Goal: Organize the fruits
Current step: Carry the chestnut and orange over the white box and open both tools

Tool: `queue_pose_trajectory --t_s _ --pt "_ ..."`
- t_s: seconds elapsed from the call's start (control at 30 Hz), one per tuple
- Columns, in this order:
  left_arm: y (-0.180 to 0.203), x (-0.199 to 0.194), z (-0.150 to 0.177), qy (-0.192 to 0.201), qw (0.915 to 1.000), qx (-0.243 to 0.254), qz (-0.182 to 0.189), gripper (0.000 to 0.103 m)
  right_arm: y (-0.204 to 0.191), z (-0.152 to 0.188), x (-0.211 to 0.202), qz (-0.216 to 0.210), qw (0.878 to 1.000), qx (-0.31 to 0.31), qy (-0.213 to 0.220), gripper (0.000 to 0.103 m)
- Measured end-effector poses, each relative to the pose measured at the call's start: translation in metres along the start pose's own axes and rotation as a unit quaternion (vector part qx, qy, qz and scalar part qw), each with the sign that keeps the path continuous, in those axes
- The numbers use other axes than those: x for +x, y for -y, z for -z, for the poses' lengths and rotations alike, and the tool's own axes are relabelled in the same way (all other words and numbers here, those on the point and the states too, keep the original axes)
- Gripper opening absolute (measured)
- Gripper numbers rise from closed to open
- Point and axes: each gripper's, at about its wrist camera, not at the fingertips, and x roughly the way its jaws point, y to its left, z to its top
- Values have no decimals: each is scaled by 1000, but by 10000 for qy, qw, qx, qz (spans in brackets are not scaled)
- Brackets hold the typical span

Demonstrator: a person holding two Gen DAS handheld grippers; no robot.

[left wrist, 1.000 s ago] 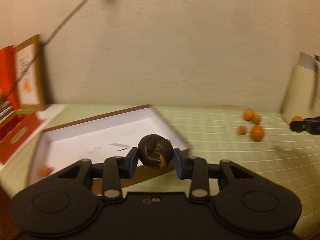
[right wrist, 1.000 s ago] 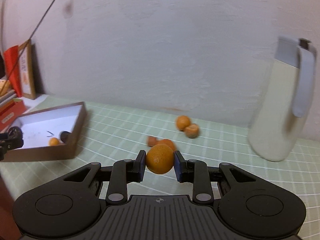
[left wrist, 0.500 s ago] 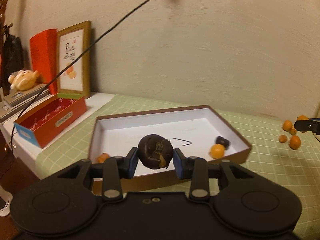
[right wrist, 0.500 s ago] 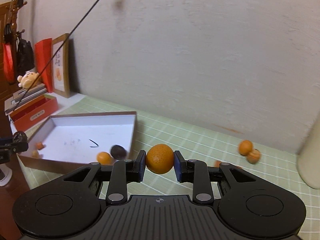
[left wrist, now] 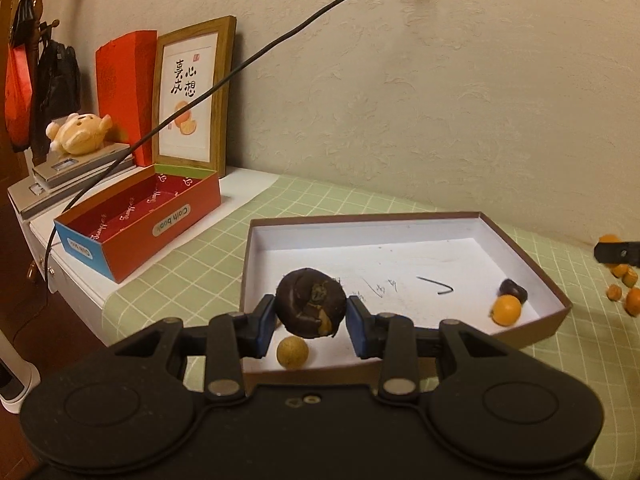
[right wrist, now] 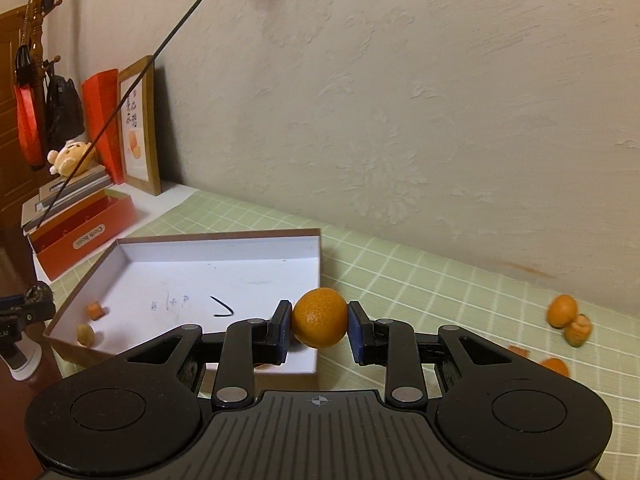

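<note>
Green checked cloth (left wrist: 224, 248) carries the white tray (left wrist: 304, 226). Over its near edge the left gripper (left wrist: 311, 322) pinches a dark fruit (left wrist: 311, 309); the right gripper (right wrist: 319, 333) pinches an orange (right wrist: 319, 318) at the tray's right corner. Both swung in from the loose fruits (right wrist: 568, 320) within a second, so releasing seems next.

This is a lived-in room of a home — a table spread with a pale green checked cloth (left wrist: 320, 208) stands against a rough plastered cream wall (left wrist: 440, 80). At the table's far end lean a wooden-framed print of calligraphy and an orange (left wrist: 192, 96) and a red paper envelope (left wrist: 124, 88), with a small cream plush toy (left wrist: 80, 134) lying on stacked books. Dark bags hang from a turned wooden coat stand (right wrist: 34, 32) — ordinary household clutter.
</note>
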Motion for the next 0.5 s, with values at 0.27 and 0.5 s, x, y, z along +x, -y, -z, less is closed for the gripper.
queue_pose_trajectory --t_s 0.27,0.5 --pt "-5 16 -7 -17 9998 -203 -29 28 -17 -11 32 -103 9999 6 -38 30" --pt "-5 37 -13 -102 9997 -234 -36 28 -23 -16 54 -194 9997 32 -113 30"
